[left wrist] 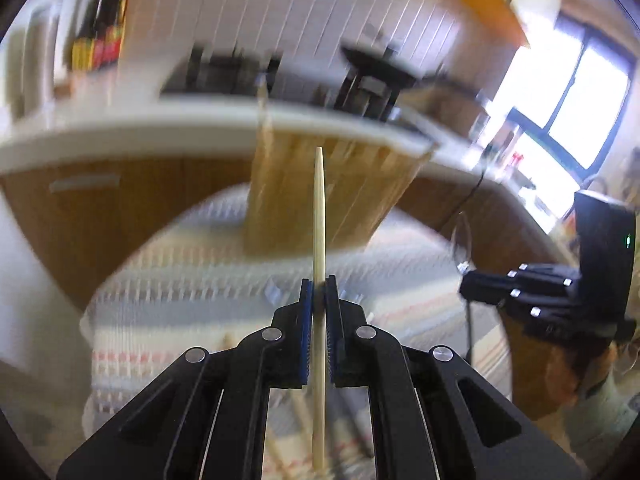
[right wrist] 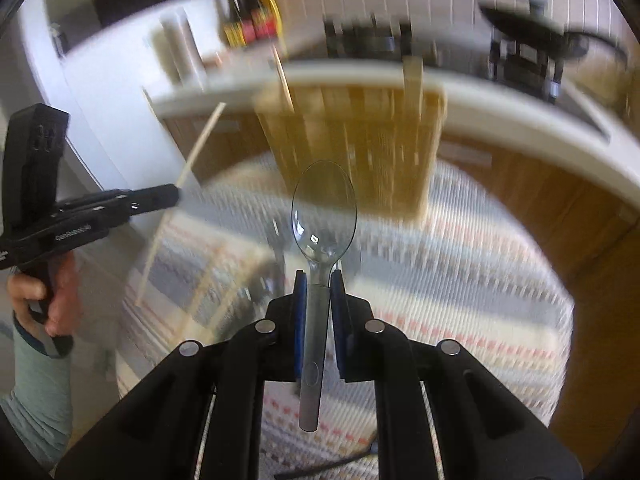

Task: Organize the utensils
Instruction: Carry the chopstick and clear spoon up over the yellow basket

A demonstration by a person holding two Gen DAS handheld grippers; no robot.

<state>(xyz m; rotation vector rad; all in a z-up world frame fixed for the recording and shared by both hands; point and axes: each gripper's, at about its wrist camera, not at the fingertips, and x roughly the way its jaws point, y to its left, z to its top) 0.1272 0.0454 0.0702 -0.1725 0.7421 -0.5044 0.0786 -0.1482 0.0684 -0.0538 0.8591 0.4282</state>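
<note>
My left gripper (left wrist: 319, 284) is shut on a pale wooden chopstick (left wrist: 319, 216) whose thin tip points up and away. From the right wrist view the same left gripper (right wrist: 176, 196) shows at the left, the chopstick (right wrist: 200, 144) slanting through it. My right gripper (right wrist: 319, 280) is shut on the handle of a clear plastic spoon (right wrist: 324, 208), bowl forward. The right gripper (left wrist: 466, 286) also shows at the right of the left wrist view. Ahead of both stands a wooden slatted utensil holder (left wrist: 320, 196) (right wrist: 352, 144) on a striped cloth (left wrist: 192, 280) (right wrist: 460, 272), with sticks poking from its top.
More chopsticks (right wrist: 212, 288) and clear utensils lie blurred on the cloth at the left. A white counter edge (right wrist: 500, 104) with wooden cabinets runs behind, bearing dark bottles (right wrist: 252, 12) and a stove (right wrist: 528, 48). A person's hand (right wrist: 52, 300) in a pale sleeve holds the left gripper.
</note>
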